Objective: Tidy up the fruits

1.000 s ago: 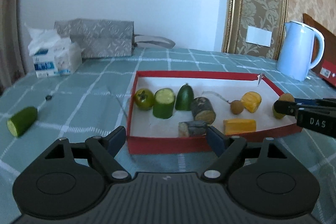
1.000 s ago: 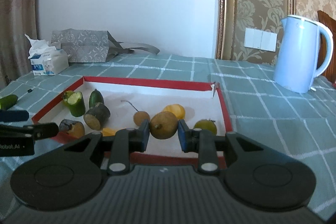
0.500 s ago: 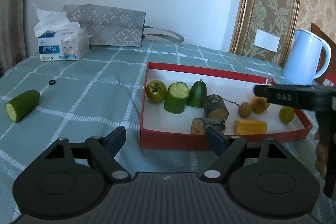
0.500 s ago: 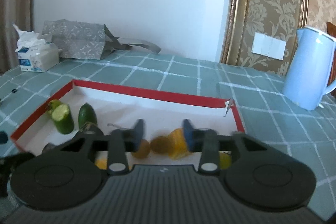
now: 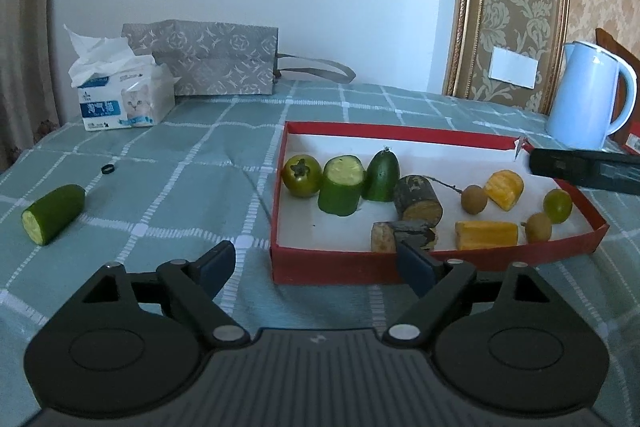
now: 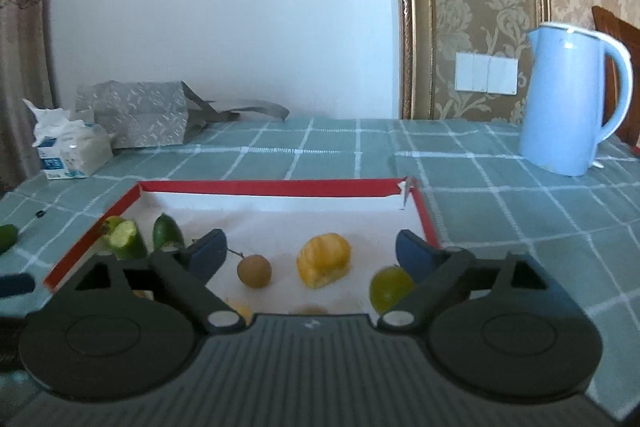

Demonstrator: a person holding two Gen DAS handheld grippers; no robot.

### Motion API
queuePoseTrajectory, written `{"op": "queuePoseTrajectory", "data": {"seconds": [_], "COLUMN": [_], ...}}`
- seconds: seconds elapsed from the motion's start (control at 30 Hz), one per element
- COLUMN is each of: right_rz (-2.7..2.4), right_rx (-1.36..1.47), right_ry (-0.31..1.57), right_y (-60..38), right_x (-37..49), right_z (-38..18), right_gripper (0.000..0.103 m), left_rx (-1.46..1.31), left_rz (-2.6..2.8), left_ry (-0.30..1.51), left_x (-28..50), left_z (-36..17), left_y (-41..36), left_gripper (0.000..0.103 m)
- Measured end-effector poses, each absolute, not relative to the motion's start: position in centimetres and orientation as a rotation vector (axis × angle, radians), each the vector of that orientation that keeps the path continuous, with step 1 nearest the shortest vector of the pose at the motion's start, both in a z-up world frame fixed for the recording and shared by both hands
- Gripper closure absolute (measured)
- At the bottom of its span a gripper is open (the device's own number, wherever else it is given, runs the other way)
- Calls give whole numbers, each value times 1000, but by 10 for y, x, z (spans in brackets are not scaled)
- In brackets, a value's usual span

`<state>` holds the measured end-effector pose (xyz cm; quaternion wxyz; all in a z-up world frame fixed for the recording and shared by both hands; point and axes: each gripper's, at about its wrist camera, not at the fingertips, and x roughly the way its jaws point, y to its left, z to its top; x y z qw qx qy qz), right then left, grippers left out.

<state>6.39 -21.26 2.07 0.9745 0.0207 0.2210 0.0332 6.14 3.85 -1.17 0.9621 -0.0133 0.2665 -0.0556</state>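
**Cucumber piece is the last stray, off to the left of our left tongs**

Cucumber piece [image 5: 53, 213] lies alone on the table [image 5: 180, 195], well apart from the red tray [image 5: 340, 269] that holds the other fruit. From the left tongs [image 5: 316, 263] it sits ahead and far to the left; the tray sits ahead and to the right.

Which hand is nearer: the left, clearly. In the right wrist view the piece [image 6: 7, 238] only shows as a green sliver at the far left edge, beyond the tray's left wall. The right tongs [image 6: 310, 251] hang over the near right part of the tray, above the brown round fruit [image 6: 254, 270], orange chunk [image 6: 324, 265] and small green fruit [image 6: 390, 288].

Orientation: it lies on its side, long axis running diagonally, cut pale face towards us and lower left, rounded dark end pointing away and to the right. We judge that a grip across the short width means swinging the left tongs left and turning them square to that diagonal.

Tongs state: left is spread wide and opening further, nothing between the pads. Right is opening, released and empty; no fruit sits between its pads.
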Motion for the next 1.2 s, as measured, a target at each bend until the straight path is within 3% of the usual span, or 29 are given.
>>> {"op": "queuePoseTrajectory", "data": {"seconds": [0.13,0.37,0.57,1.2], "right_rz": [115,104,105,-47], "right_rx": [43,-4,94,87], "right_ry": [424,427,505,498], "right_y": [-223,-237,-241,-225], "right_x": [26,-17,-17,-14], "right_z": [22,8,-3,-3], "right_gripper": [0,0,0,0], "left_rx": [-15,-8,33,45], "left_rz": [-95,-106,-91,-125], "left_ry": [560,574,564,564], "left_x": [61,47,28,12], "left_z": [-13,-14,-13,8], "left_y": [36,34,20,-9], "left_gripper": [14,14,12,1]}}
